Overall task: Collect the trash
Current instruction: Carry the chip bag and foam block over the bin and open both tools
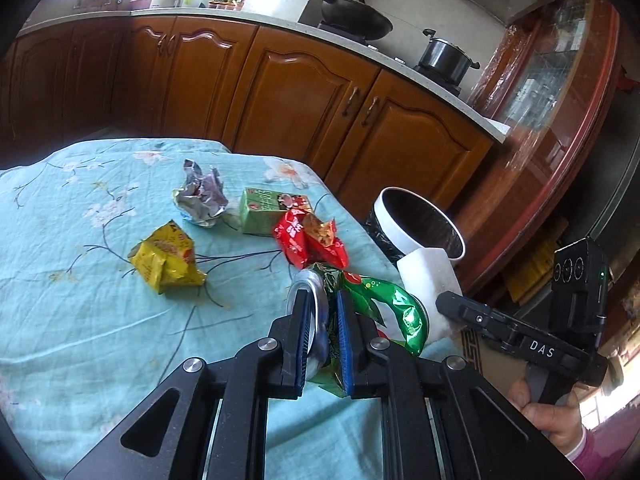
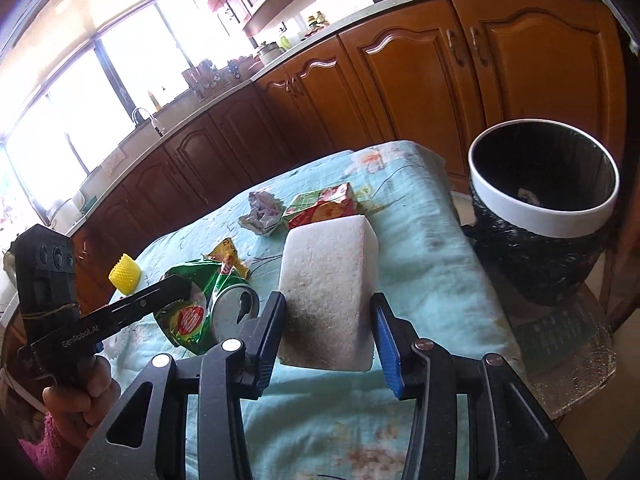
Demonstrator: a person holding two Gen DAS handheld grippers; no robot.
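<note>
The left gripper (image 1: 323, 334) pinches a crushed green can (image 1: 360, 312); the right gripper (image 2: 328, 336) clamps a white foam block (image 2: 326, 292), the bin (image 2: 544, 208) ahead to its right

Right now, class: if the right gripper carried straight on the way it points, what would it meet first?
The right gripper holds a white foam block, so that leads. Beyond it the green juice carton on the tablecloth seems first in line. Depth is unclear; the bin stands off to the right.
</note>
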